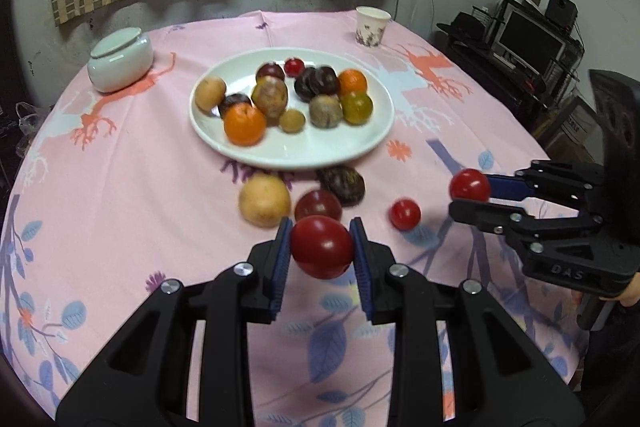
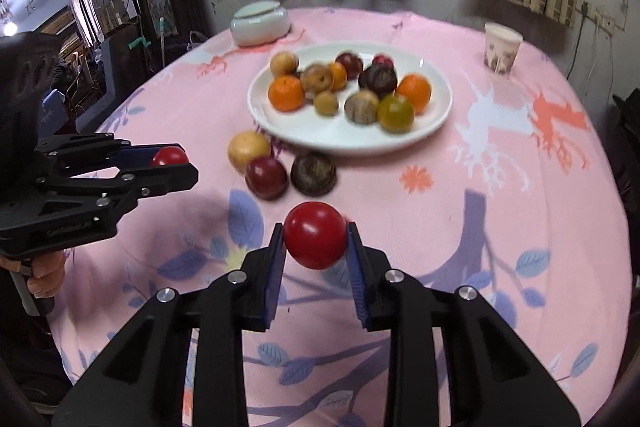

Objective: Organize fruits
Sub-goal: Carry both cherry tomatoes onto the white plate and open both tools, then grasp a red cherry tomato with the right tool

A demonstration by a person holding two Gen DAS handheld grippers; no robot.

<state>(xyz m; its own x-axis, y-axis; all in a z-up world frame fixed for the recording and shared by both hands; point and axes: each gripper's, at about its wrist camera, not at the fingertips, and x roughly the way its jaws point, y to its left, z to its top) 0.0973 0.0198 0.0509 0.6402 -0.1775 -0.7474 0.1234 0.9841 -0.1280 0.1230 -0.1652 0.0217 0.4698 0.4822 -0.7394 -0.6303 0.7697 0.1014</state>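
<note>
Left wrist view: a dark red fruit (image 1: 322, 253) is clamped between the blue pads of the left gripper (image 1: 321, 255), clear of the pink cloth (image 1: 140, 187). Far beyond it, the white plate (image 1: 372, 143) is seen already heaped with fruit. At the right, a smaller red fruit (image 1: 470, 185) is pinched in the right gripper (image 1: 472, 193). A yellow fruit (image 1: 264, 201), two dark ones and a small red one (image 1: 405, 214) are left loose on the cloth near the plate.

Right wrist view: the red fruit (image 2: 315, 235) is held by its middle, jaws narrowed onto it. The bare near part of the plate (image 2: 340, 139) is judged the best landing spot. Both fruits are best carried over the loose ones, lowered to the plate, and released only once resting, lest they roll.
</note>
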